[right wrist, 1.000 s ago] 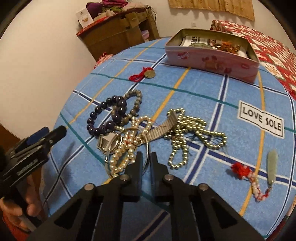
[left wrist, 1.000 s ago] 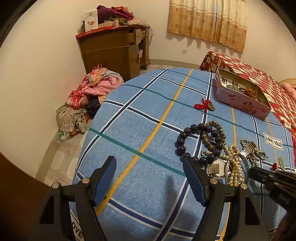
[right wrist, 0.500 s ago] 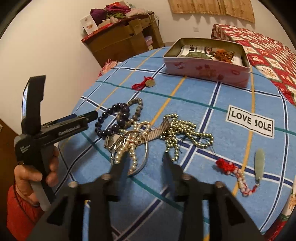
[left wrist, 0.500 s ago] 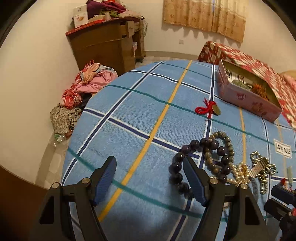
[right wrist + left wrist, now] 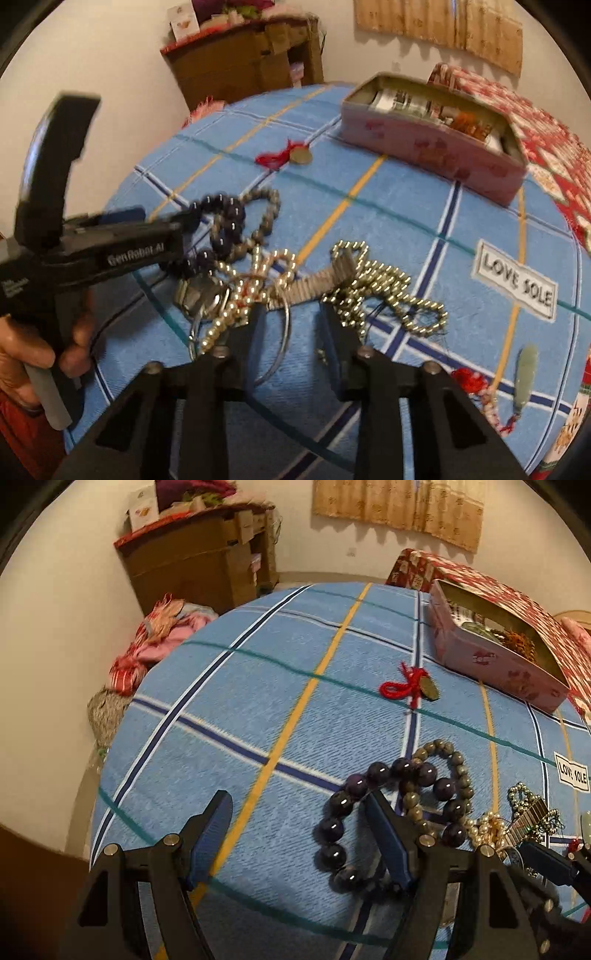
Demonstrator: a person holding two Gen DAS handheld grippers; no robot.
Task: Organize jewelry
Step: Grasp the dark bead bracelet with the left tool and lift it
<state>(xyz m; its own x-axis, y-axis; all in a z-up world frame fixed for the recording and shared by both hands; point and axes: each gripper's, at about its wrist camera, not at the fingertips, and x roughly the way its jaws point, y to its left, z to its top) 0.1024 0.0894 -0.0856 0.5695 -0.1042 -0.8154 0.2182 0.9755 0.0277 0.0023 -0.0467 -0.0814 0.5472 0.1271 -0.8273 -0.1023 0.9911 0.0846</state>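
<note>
Left gripper [image 5: 299,834]: my jaws apart, one finger inside the purple bracelet [image 5: 373,775].
Right gripper [image 5: 291,325]: my jaws apart, just closing, astride the bangle [image 5: 284,343].

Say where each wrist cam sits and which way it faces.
Left wrist: on the left gripper, facing down across the blue cloth toward purple beads and the tin; its open fingers show.
Right wrist: on the right gripper, over the jewelry pile; jaws just closing, bangle between them; left gripper and hand show.
Shared: purple beads, tin, red-cord coin.
</note>
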